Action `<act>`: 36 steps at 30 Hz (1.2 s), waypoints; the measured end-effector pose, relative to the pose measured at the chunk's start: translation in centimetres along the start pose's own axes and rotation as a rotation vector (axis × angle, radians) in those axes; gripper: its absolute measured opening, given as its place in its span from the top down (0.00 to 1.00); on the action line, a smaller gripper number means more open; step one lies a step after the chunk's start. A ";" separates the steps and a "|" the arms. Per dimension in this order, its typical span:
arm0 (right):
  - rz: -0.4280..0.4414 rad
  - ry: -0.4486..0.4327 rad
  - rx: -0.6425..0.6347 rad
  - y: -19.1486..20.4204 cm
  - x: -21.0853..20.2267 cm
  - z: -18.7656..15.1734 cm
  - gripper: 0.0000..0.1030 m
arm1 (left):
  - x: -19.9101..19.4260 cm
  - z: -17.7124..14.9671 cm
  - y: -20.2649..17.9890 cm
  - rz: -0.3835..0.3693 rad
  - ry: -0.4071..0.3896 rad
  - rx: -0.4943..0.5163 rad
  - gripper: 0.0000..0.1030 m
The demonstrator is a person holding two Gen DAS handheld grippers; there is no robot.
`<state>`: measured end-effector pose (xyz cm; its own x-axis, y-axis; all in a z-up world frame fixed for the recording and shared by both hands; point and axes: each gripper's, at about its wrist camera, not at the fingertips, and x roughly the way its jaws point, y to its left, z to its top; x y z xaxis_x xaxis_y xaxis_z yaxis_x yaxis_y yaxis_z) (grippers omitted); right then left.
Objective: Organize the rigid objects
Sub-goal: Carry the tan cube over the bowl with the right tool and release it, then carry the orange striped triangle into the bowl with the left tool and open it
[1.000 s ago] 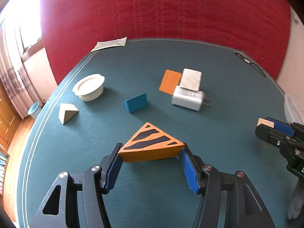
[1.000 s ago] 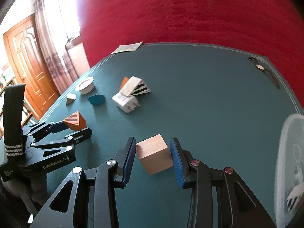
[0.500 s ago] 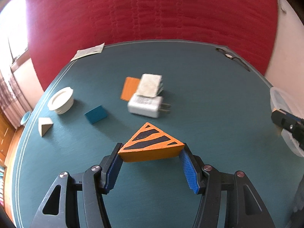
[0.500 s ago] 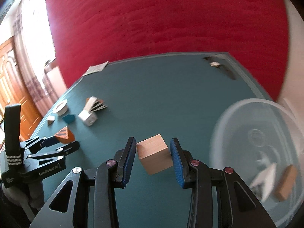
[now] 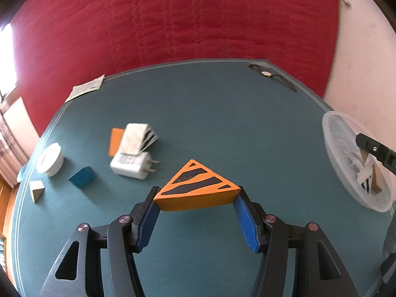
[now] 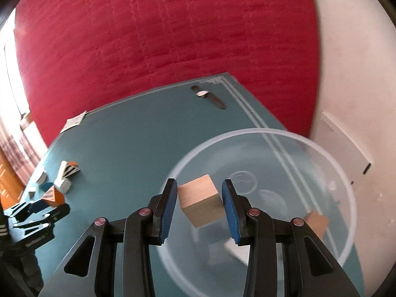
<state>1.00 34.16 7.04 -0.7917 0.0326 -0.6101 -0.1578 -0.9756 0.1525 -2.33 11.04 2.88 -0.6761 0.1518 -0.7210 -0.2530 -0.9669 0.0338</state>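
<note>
Left claw: the left claw (image 5: 196, 204) is part-way open and clamped on an orange wooden wedge with black stripes (image 5: 196, 193), one blue ribbed pad against each end; the wedge is held clear above the bench.
Right claw: the right claw (image 6: 200, 201) is nearly closed, gripping a plain light wooden cube (image 6: 199, 204) between its blue pads; the cube is tilted and hangs over the near-left part of the bowl.
Bowl: a clear round plastic bowl (image 6: 329, 156) sits at the right edge of the bench; inside it lie a tan wooden piece (image 6: 318, 224) and a white piece, both blurred.
Bench: a teal-covered bench (image 5: 222, 123) with pale lines along its border, in front of a red quilted backdrop (image 5: 185, 24).
Left part of the bench: a white plug adapter (image 5: 131, 164) lies just in front of a white block with black stripes (image 5: 138, 137), which leans against a flat orange tile (image 5: 115, 139).
Nearby: a small blue block (image 5: 81, 177), a white round lid or dish (image 5: 50, 162) and a pale wooden wedge (image 5: 36, 190) lie apart from one another towards the left edge.
Far edge: a slip of white paper (image 5: 85, 90) at the far left, a wristwatch with a dark strap (image 5: 268, 75) at the far right.
</note>
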 end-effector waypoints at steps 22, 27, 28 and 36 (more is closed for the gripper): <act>-0.186 0.009 0.065 -4.6 0.2 -0.6 0.62 | -0.2 2.5 -8.2 -0.118 -0.037 0.131 0.40; -0.192 0.011 0.091 -5.7 0.0 -0.8 0.62 | -0.4 3.0 -10.4 -0.180 -0.039 0.152 0.40; -0.193 0.009 0.094 -5.8 0.0 -0.8 0.62 | -0.4 3.1 -10.8 -0.194 -0.041 0.157 0.40; -0.206 -0.010 0.141 -6.9 -0.6 -0.6 0.62 | -0.6 3.5 -14.3 -0.293 -0.053 0.201 0.40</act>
<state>2.92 40.77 5.83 -0.7397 0.2306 -0.6322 -0.3970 -0.9081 0.1333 -0.75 25.50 5.28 -0.5885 0.4320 -0.6834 -0.5688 -0.8219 -0.0298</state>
